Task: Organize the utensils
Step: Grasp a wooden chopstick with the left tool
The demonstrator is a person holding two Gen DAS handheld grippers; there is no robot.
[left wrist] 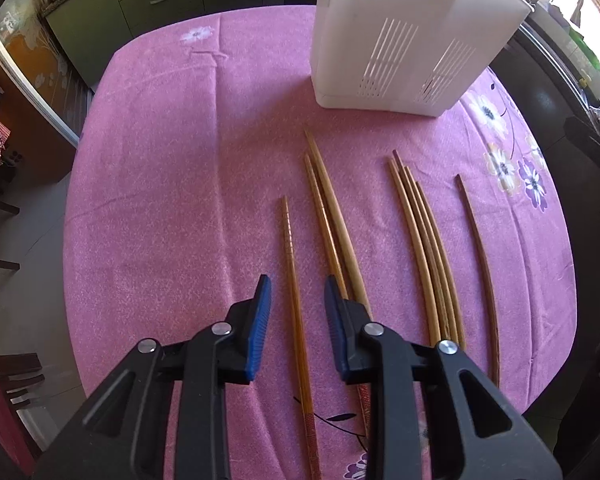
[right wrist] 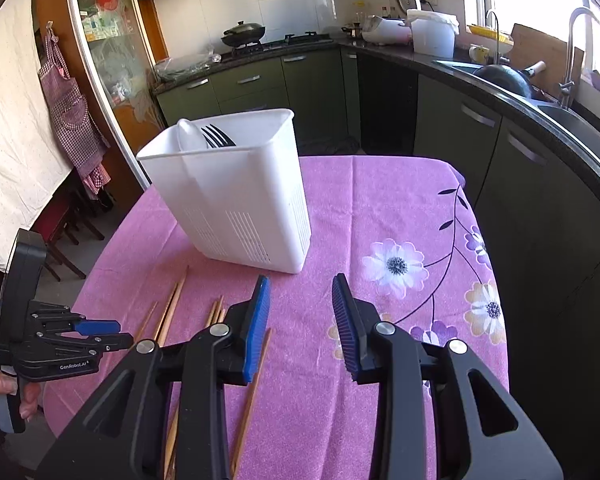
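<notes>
A table covered by a pink floral tablecloth (left wrist: 160, 200) is shown in both wrist views; a white slotted plastic utensil caddy (right wrist: 240, 200) is stood upright on it toward the far side, and a white spoon (right wrist: 190, 134) and a black fork (right wrist: 218, 136) are seen leaning inside it at its left end; the wooden chopsticks (left wrist: 424, 248) are laid on the cloth just short of the caddy, roughly parallel, in loose groups: a single ridged chopstick (left wrist: 292, 272) at the left, a pair beside it, a touching bundle further right, and a single dark one at the far right.

The left gripper (left wrist: 298, 292) is held low and tilted down over the cloth, pointed toward the caddy; its blue-padded jaws are set moderately apart, one on each side of the ridged chopstick, with nothing grasped; whether the pads touch the cloth cannot be told; in the right wrist view it (right wrist: 100, 330) is seen from the side, held by the person's left hand (right wrist: 4, 396).

The right gripper (right wrist: 302, 292) is held further right over bare cloth, likewise angled forward and down; its jaws are spread wide and hold nothing.
</notes>
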